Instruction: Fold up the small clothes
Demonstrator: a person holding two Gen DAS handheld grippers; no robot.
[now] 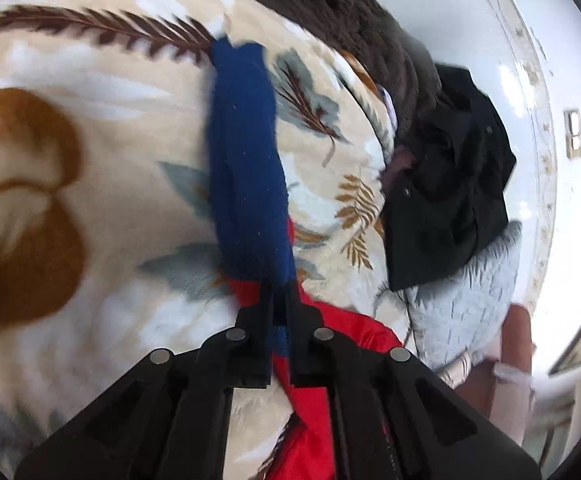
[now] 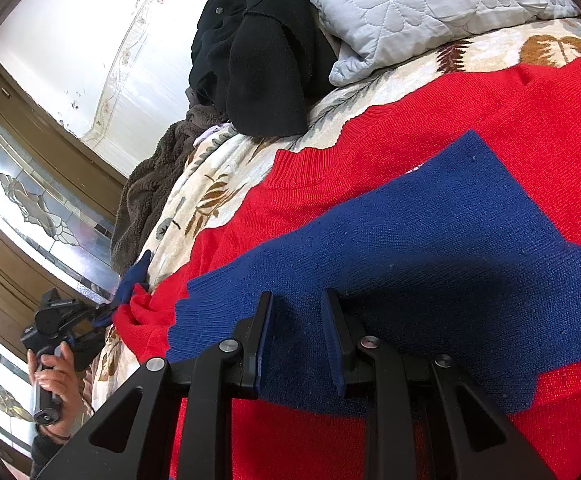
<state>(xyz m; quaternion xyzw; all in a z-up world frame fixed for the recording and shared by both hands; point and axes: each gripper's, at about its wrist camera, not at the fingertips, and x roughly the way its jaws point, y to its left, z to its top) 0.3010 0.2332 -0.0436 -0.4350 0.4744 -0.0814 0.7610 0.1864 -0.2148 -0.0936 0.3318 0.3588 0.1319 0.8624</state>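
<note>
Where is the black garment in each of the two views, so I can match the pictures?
Left wrist view: the black garment is crumpled at right of centre, between the brown fleece blanket above and the pale quilted pillow below.
Right wrist view: the black garment is at top centre, left of the pillow.
Shared landmark: the pale quilted pillow, touching the garment in both views.
</note>
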